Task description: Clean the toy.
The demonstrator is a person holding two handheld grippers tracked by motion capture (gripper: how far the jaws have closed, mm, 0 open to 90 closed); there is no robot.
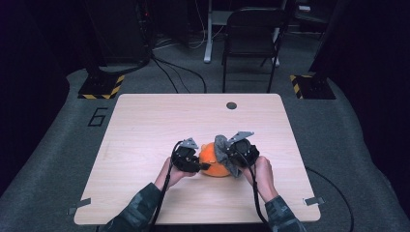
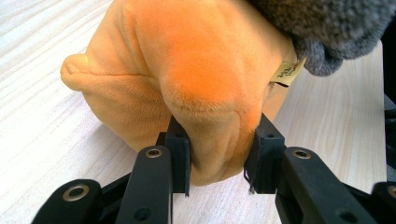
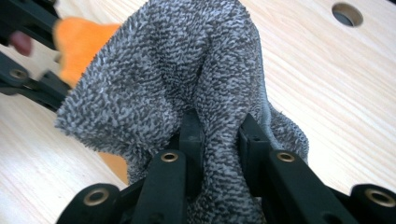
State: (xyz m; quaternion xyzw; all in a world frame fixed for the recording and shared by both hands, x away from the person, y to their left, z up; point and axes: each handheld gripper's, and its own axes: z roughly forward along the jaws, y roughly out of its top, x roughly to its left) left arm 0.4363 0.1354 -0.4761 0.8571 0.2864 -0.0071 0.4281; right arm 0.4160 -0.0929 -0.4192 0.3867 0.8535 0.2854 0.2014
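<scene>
An orange plush toy (image 1: 214, 161) lies on the wooden table (image 1: 159, 121), near its front middle. My left gripper (image 1: 205, 166) is shut on a fold of the orange plush (image 2: 210, 93), pinched between both pads. A small yellow tag (image 2: 286, 73) hangs from the toy's side. A grey knitted cloth (image 1: 223, 147) drapes over the toy's right side. My right gripper (image 1: 228, 157) is shut on a bunched fold of the grey cloth (image 3: 187, 74). Behind that cloth the orange plush (image 3: 81, 44) peeks out, beside the left gripper's black arms (image 3: 28, 84).
A round cable hole (image 1: 231, 105) sits near the table's far edge. A black chair (image 1: 251, 38) and a desk leg stand on the floor beyond the table. Cables trail from both grippers toward the person's sleeves at the front edge.
</scene>
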